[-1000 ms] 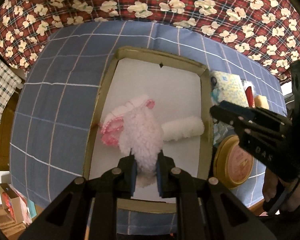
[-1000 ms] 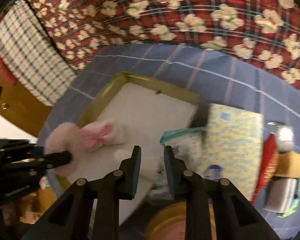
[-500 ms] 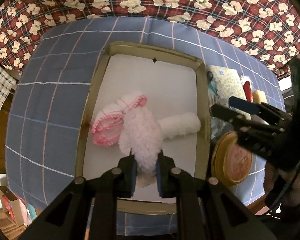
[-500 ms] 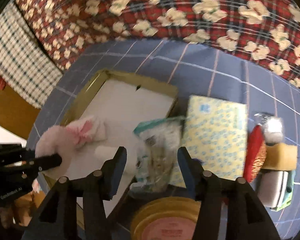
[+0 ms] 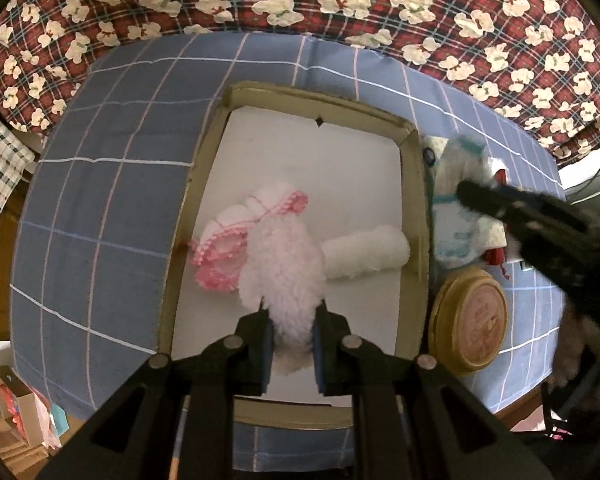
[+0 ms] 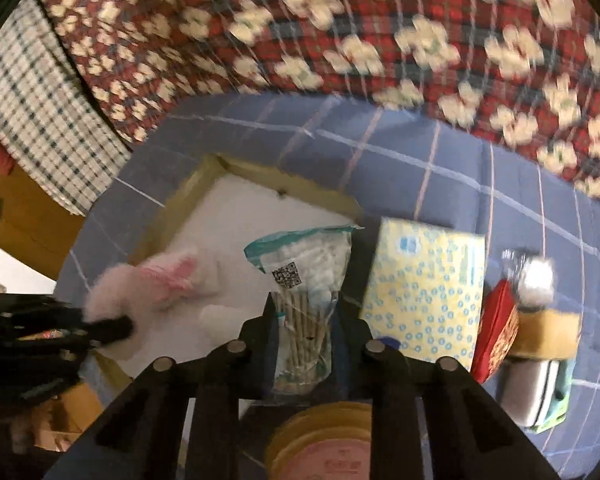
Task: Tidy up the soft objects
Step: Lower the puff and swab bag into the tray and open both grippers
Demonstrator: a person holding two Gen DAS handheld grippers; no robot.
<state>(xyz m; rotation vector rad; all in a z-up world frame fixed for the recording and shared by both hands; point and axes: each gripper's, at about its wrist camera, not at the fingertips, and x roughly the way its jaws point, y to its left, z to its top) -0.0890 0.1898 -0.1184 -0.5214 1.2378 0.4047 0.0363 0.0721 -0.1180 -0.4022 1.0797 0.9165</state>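
Note:
My left gripper [image 5: 291, 344] is shut on a fluffy pale-pink soft item [image 5: 284, 268] and holds it over the near half of the olive-rimmed white tray [image 5: 414, 200]. A pink-trimmed white cloth [image 5: 236, 240] and a white fluffy roll [image 5: 364, 252] lie in the tray. My right gripper [image 6: 306, 344] is shut on a clear zip bag of cotton swabs [image 6: 304, 280], lifted at the tray's right rim. The bag also shows in the left wrist view [image 5: 456, 200], and the pink item shows in the right wrist view [image 6: 140, 284].
A yellow dotted tissue pack [image 6: 424, 292] lies right of the tray on the blue checked cloth [image 5: 100, 184]. A round gold tin [image 5: 470, 324] sits near the tray's right front corner. A red pouch [image 6: 496, 336], a tan block [image 6: 548, 332] and a metal box [image 6: 532, 388] lie further right.
My right gripper opened, closed on the swab bag and lifted it towards the tray's rim. My left gripper kept the pink item over the tray and barely moved.

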